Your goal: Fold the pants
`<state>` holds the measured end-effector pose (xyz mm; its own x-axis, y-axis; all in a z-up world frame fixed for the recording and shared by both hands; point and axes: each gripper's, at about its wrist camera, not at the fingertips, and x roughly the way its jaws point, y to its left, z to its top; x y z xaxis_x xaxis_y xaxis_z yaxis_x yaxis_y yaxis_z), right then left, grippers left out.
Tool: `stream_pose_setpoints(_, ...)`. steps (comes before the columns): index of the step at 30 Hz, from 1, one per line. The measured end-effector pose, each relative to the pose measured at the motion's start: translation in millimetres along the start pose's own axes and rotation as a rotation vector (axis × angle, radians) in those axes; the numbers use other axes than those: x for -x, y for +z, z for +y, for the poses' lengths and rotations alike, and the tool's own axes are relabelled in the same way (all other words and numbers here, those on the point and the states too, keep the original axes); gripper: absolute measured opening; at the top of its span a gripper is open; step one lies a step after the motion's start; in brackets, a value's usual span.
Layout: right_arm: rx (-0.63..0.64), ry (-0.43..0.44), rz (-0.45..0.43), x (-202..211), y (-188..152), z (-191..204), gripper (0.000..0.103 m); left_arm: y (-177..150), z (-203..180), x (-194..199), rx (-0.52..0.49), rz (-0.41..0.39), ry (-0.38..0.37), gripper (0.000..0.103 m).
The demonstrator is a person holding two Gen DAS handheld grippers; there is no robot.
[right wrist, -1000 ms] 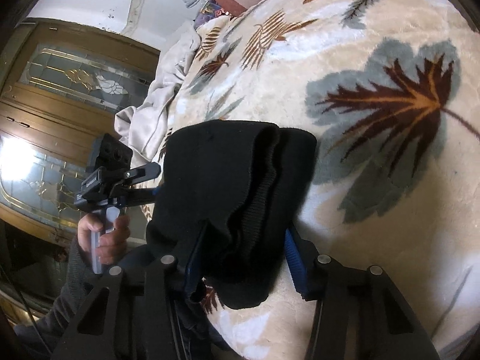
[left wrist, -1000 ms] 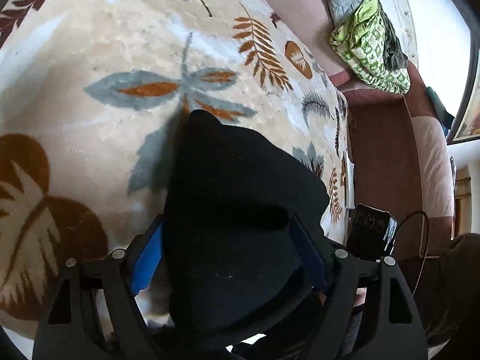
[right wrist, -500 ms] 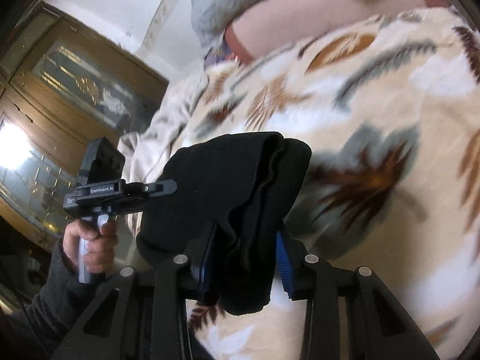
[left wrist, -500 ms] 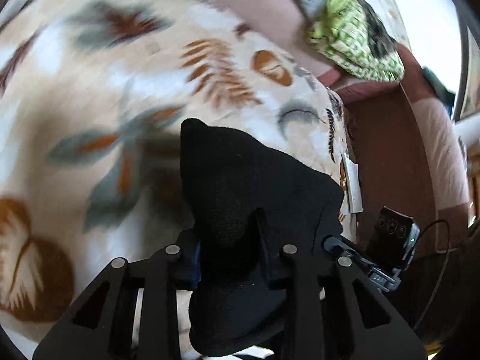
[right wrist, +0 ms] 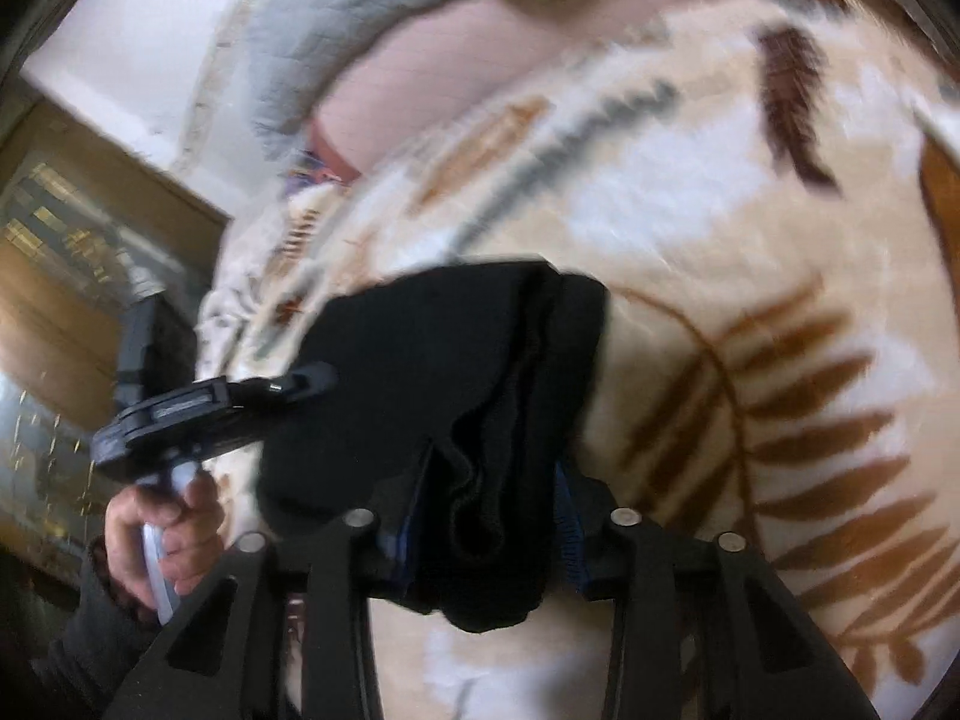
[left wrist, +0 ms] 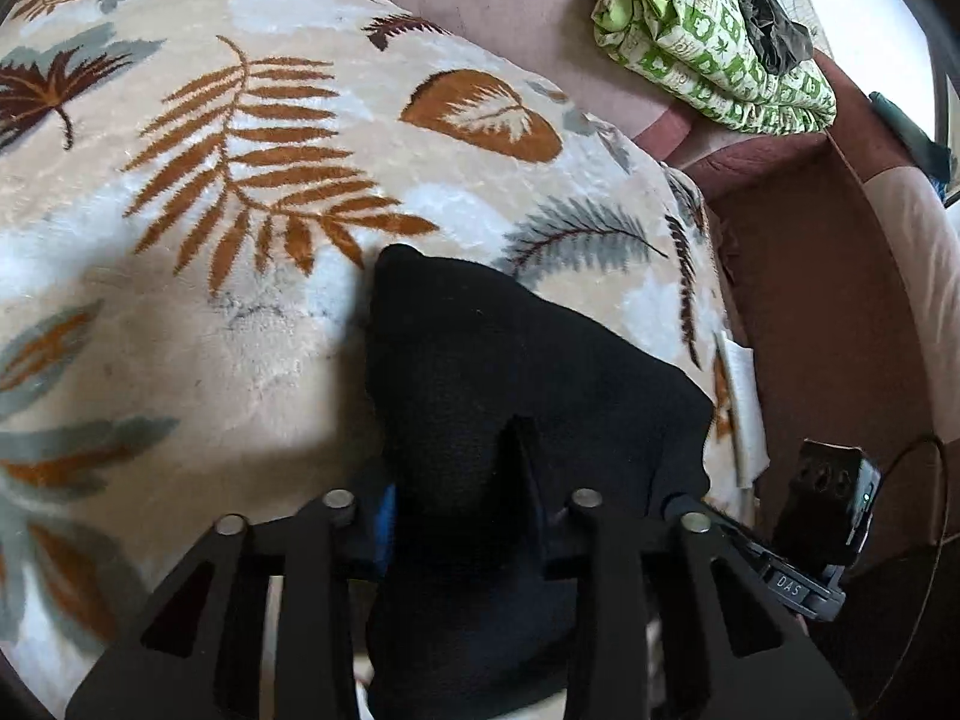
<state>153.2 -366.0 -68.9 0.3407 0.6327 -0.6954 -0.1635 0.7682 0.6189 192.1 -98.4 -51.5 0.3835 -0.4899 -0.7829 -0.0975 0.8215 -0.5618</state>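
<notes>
The black pants (left wrist: 510, 348) are a folded bundle on the leaf-patterned blanket (left wrist: 240, 180). My left gripper (left wrist: 456, 480) has its fingers pinched into one end of the bundle, and its jaws are easing open with the cloth still pressed between the pads. In the right wrist view my right gripper (right wrist: 489, 498) clamps the layered edge of the pants (right wrist: 420, 348); its jaws are also opening slightly, with cloth filling the gap. A hand (right wrist: 162, 534) holds the left gripper's handle on the left of that view.
A green patterned cloth (left wrist: 708, 30) lies on the pink-brown couch back beyond the blanket. The brown seat (left wrist: 828, 312) drops off at the blanket's right edge. A grey quilted cloth (right wrist: 336, 30) and a wooden glass door (right wrist: 60, 276) show on the left.
The left jaws went from wide around the bundle to pinched into it. Both grippers have carried the pants across the blanket toward the couch back; the green cloth looks nearer.
</notes>
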Motion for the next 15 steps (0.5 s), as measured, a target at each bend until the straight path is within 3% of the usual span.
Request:
stream_pose_setpoints(1, -0.004, 0.015, 0.005, -0.2, 0.3, -2.3, 0.041, -2.7, 2.7, -2.0, -0.008, -0.016, -0.005, 0.041)
stream_pose_setpoints(6, -0.032, 0.029, 0.005, 0.6, -0.1, -8.7, 0.041, -3.7, 4.2, -0.7, -0.012, -0.037, -0.022, 0.044)
stream_pose_setpoints(9, -0.034, 0.012, -0.019, 7.7, -2.1, -6.2, 0.051, -5.9, 5.3, 9.9, -0.001, -0.066, -0.041, 0.047)
stream_pose_setpoints(12, -0.007, -0.074, -0.105, 33.2, -8.4, 3.3, 0.054, -10.4, -1.1, 40.1, -0.048, -0.178, -0.018, 0.047)
stream_pose_setpoints(15, 0.218, -0.283, -0.299, 71.8, -27.7, 44.9, 0.055, -26.9, -15.6, 76.6, -0.136, -0.299, -0.03, 0.056)
